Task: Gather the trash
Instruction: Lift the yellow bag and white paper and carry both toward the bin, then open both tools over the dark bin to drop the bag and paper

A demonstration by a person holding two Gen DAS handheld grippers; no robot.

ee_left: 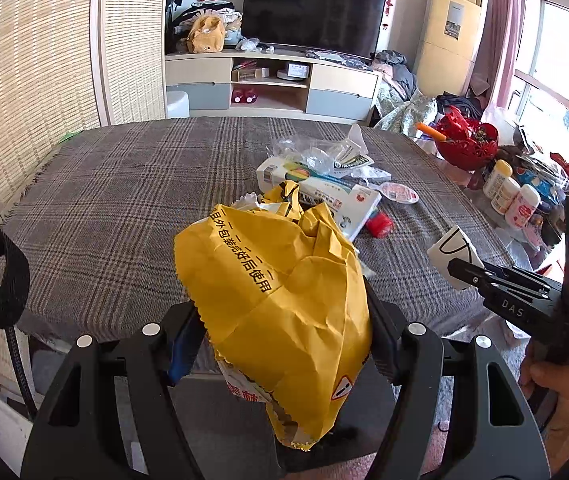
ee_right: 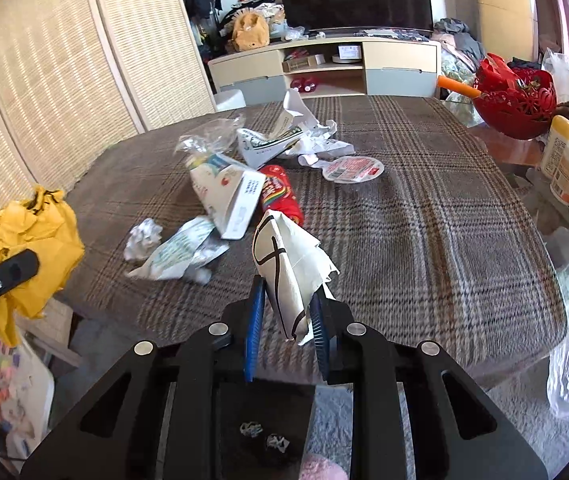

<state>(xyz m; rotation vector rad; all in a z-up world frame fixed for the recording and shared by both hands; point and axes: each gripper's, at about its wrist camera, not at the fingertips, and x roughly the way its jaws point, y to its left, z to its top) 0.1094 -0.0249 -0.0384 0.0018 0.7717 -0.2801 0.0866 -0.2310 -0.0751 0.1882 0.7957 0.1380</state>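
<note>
Trash is being gathered off a plaid-covered table [ee_right: 424, 208]: I am gripping a crumpled yellow paper bag [ee_left: 284, 304] wide in the left gripper [ee_left: 284, 344], apparently as the collecting sack, its mouth facing the table. The right gripper [ee_right: 286, 320] is pinching a folded white paper scrap [ee_right: 290, 264] narrowly between its blue pads, lifted clear of the cloth. More litter, a white carton [ee_right: 226, 196] and a red wrapper [ee_right: 282, 194] among it, is lying mid-table, awaiting pickup.
</note>
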